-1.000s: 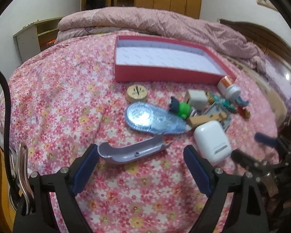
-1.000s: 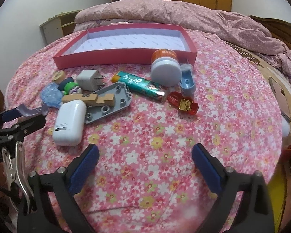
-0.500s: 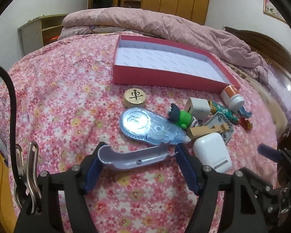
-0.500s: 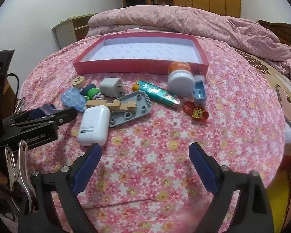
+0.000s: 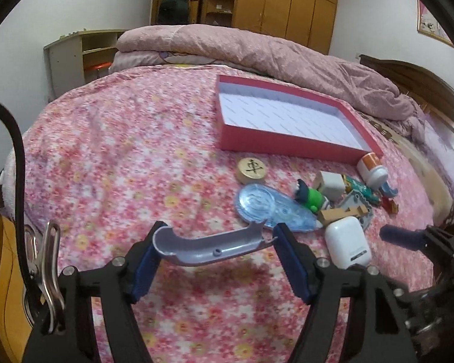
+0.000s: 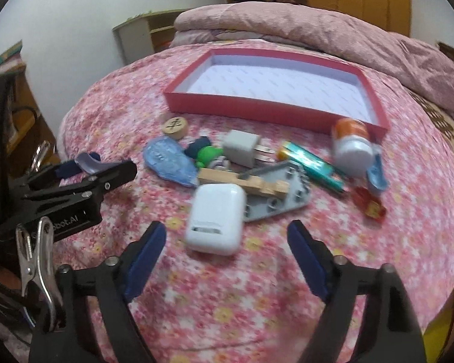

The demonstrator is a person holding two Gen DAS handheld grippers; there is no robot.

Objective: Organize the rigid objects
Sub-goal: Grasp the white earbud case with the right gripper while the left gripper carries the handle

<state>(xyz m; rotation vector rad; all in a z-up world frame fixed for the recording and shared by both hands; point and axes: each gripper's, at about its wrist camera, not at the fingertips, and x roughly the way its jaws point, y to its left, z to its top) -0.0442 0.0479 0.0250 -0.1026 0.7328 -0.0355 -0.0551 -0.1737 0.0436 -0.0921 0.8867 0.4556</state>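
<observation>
Shell (image 5: pixel 215 246), curved grey plastic, is clamped end to end in the left gripper (image 5: pixel 216 255) jaws, lifted off the bed (image 5: pixel 121 163). Right gripper (image 6: pixel 227 257) jaws stand wide apart, holding nothing, with the white case (image 6: pixel 216 217) just ahead at 12 o'clock. Red box (image 6: pixel 275 112) lies beyond the clutter, its near wall close to the chess piece (image 6: pixel 175 126) and bottle (image 6: pixel 352 145). Open bedspread lies at 9 to 11 o'clock of the shell in the left view.
</observation>
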